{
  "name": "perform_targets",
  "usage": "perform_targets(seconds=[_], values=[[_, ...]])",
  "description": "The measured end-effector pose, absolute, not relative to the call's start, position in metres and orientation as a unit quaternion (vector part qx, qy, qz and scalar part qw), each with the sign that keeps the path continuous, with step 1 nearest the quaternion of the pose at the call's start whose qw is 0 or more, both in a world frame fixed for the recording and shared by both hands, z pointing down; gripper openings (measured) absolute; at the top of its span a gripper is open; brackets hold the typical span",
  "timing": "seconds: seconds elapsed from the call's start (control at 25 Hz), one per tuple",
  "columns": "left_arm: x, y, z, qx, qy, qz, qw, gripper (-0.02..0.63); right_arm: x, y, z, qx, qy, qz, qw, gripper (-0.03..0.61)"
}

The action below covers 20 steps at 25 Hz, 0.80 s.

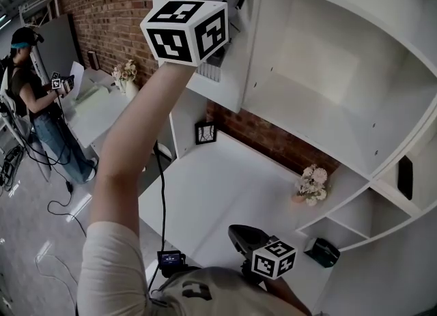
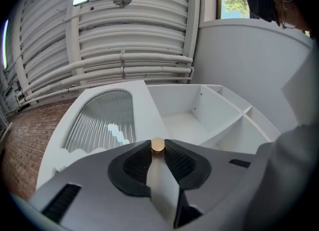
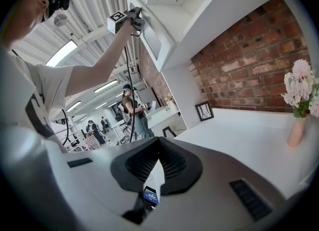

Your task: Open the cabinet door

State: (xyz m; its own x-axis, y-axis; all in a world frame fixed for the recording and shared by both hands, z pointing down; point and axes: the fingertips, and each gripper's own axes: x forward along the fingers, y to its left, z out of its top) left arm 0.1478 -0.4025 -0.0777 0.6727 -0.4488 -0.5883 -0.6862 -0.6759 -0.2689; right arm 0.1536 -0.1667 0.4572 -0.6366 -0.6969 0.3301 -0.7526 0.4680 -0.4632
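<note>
since the whole move turns on the knob (image 2: 157, 145), start there: it is a small brass-coloured button at the free edge of the cabinet door (image 2: 144, 108). it sits right between the tips of the left claw (image 2: 158, 152), with its round face turned toward the left gripper view. the claw's ridged pads (image 2: 137, 162) are drawn in to a narrow gap and look to press the knob from either side, so i take it as gripped, with nothing else in the bite.

from the knob the door runs off leftward and away, a white frame round a ribbed glass panel (image 2: 102, 120). the hinge edge, by my reading, is on that far side, though no view shows a hinge. to the right of the knob the cabinet's bare white shelves (image 2: 199, 120) are exposed. in the head view the door (image 1: 229, 86) stands out from the cabinet front, high above the table (image 1: 225, 185), so it seems partly open already.

the left arm is stretched up to the door, claw angled upward. any further pull would have to follow an arc round the far edge rather than a straight tug, or the small knob could slip out of the tips.

the right claw (image 3: 159, 142) is well apart from all this, low over the table near a vase of flowers (image 3: 299, 100), jaws together on nothing. the left hand is plainly the nearer one.
</note>
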Motion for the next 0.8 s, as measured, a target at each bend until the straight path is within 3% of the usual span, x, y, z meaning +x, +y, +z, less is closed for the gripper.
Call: perform_targets(seconds=[0.8], values=[[0.104,-0.37,-0.077,-0.891,0.29,0.222,0.271,0.08,0.142,-0.17,0.456,0.415,-0.86,0.294,0.041,0.021]])
